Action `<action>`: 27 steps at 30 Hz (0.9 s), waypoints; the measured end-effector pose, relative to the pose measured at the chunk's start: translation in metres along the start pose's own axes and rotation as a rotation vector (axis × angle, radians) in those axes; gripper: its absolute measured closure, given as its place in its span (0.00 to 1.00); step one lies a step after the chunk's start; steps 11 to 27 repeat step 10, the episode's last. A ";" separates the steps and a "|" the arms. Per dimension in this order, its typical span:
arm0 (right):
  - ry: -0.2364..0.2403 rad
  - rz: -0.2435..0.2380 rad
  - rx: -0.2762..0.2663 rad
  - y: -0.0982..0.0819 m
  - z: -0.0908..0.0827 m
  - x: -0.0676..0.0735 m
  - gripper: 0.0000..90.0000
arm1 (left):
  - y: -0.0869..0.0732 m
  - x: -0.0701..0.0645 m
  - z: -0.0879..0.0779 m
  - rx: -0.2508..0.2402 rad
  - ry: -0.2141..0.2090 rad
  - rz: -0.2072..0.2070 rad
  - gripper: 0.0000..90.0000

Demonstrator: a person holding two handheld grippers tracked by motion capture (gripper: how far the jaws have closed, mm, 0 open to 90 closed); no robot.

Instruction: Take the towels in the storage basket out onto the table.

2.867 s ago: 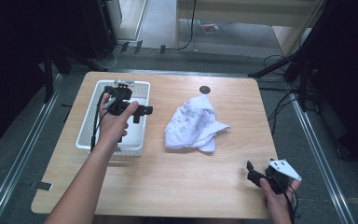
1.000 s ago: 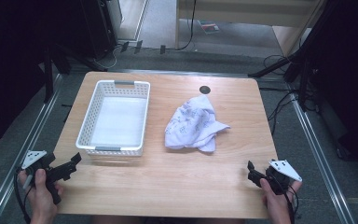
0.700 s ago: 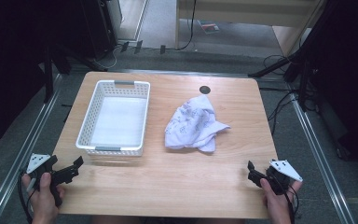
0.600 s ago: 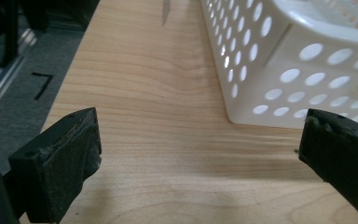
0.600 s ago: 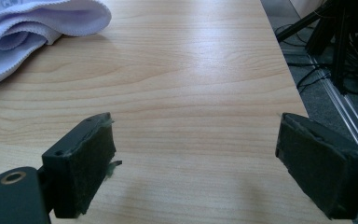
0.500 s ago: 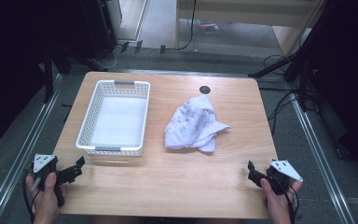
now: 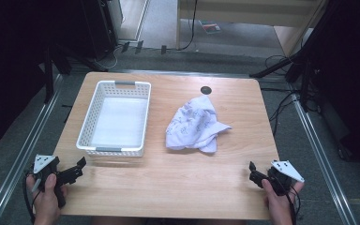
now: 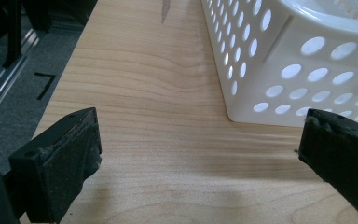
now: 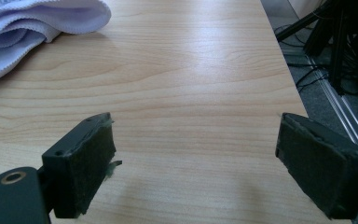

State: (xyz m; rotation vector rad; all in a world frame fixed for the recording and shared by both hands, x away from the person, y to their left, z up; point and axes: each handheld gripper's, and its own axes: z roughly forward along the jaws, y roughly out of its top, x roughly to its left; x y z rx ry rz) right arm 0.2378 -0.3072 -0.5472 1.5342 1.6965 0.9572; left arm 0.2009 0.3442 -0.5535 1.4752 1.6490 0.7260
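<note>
Since the earliest frame the left tool (image 7: 77, 169) has come back out of the white perforated basket (image 7: 88, 123) to the near left corner of the tabletop (image 7: 178, 187), and over the last second it has edged a little further inward along that edge; the right tool (image 7: 255, 174) has kept its place at the near right corner.

Both tools stand wide open and hold nothing, each pair of black padded jaws spread well apart over bare wood in its own gripper view.

From the left tool, the basket sits just ahead and slightly to its right, its near corner (image 8: 279, 88) close in front of the right-hand jaw but not touching it. Its inside looks empty in the high view.

From the right tool, the crumpled white cloth (image 7: 194, 125) lies ahead and to its left, well apart from the jaws; a folded edge of it (image 9: 32, 23) shows at the upper left of the right gripper view. Cloth and basket lie side by side, apart. A small dark round disc (image 7: 206, 90) sits beyond the cloth near the far edge.
</note>
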 end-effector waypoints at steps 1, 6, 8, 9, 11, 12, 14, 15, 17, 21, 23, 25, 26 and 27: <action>0.001 -0.004 -0.001 0.000 0.000 0.000 0.13 | 0.000 0.000 0.000 0.003 -0.003 -0.001 0.00; -0.003 -0.005 0.000 0.000 0.000 0.000 0.13 | 0.000 0.001 0.000 0.004 -0.009 -0.004 0.00; -0.004 -0.006 0.000 0.000 0.000 0.000 0.13 | 0.001 0.001 0.000 0.004 -0.009 -0.004 0.00; -0.006 -0.006 0.001 0.000 0.000 0.001 0.13 | 0.001 0.001 0.000 0.005 -0.008 -0.005 0.00; -0.006 -0.006 0.001 0.000 0.000 0.001 0.13 | 0.001 0.001 0.001 0.002 -0.008 -0.009 0.00; -0.006 -0.006 0.001 0.000 0.000 0.001 0.13 | 0.001 0.001 0.001 0.002 -0.008 -0.009 0.00; -0.006 -0.006 0.001 0.000 0.000 0.001 0.13 | 0.001 0.001 0.001 0.002 -0.008 -0.009 0.00; -0.006 -0.006 0.001 0.000 0.000 0.001 0.13 | 0.001 0.001 0.001 0.002 -0.008 -0.009 0.00; -0.006 -0.006 0.001 0.000 0.000 0.001 0.13 | 0.001 0.001 0.001 0.002 -0.008 -0.009 0.00; -0.006 -0.006 0.001 0.000 0.000 0.001 0.13 | 0.001 0.001 0.001 0.002 -0.008 -0.009 0.00; -0.006 -0.006 0.001 0.000 0.000 0.001 0.13 | 0.001 0.001 0.001 0.002 -0.008 -0.009 0.00; -0.006 -0.006 0.001 0.000 0.000 0.001 0.13 | 0.001 0.001 0.001 0.002 -0.008 -0.009 0.00; -0.006 -0.006 0.001 0.000 0.000 0.001 0.13 | 0.001 0.001 0.001 0.002 -0.008 -0.009 0.00; -0.006 -0.006 0.001 0.000 0.000 0.001 0.13 | 0.001 0.001 0.001 0.002 -0.008 -0.009 0.00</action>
